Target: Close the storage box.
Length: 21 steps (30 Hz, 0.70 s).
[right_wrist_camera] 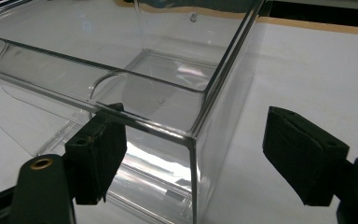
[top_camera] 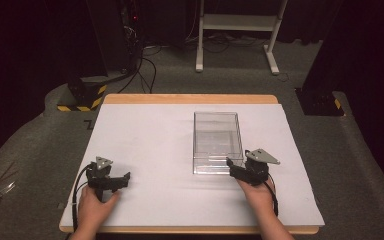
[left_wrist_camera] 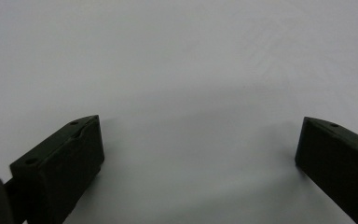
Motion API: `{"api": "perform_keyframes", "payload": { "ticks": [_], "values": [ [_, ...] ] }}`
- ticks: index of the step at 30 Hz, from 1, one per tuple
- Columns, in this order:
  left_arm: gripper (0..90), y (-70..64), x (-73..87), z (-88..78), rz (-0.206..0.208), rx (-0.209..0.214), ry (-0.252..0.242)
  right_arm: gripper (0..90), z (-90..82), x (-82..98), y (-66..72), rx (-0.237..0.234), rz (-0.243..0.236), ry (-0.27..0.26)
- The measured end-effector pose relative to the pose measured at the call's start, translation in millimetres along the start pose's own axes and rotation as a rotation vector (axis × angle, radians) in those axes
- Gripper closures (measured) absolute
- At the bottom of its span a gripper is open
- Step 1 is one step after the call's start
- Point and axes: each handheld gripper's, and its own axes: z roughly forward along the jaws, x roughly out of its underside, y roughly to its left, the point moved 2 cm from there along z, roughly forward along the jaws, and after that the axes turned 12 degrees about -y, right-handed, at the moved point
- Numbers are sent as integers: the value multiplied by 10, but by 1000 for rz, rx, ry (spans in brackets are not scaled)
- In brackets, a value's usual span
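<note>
Clear plastic box (top_camera: 217,141) sits right at the tip of the right gripper (top_camera: 236,168), its near right corner betw. the spread jaws. In right gripper view the box (right_wrist_camera: 168,88) corner stands inside the gap; left jaw is up against the near wall, right jaw well off the side wall, so apart, not clamped. One box, two grippers. Box upright, open top up, long axis running away from the right gripper toward table's far edge. Left gripper (top_camera: 116,181) is well to the box's left, jaws wide apart over bare white tabletop (left_wrist_camera: 177,60).
</note>
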Motion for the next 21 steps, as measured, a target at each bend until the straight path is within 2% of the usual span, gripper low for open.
{"api": "perform_keyframes", "payload": {
  "ticks": [21],
  "values": [
    [13,-1,1,-1,0,0,0,224,5,-1,-6,-8,-3,10]
  ]
}}
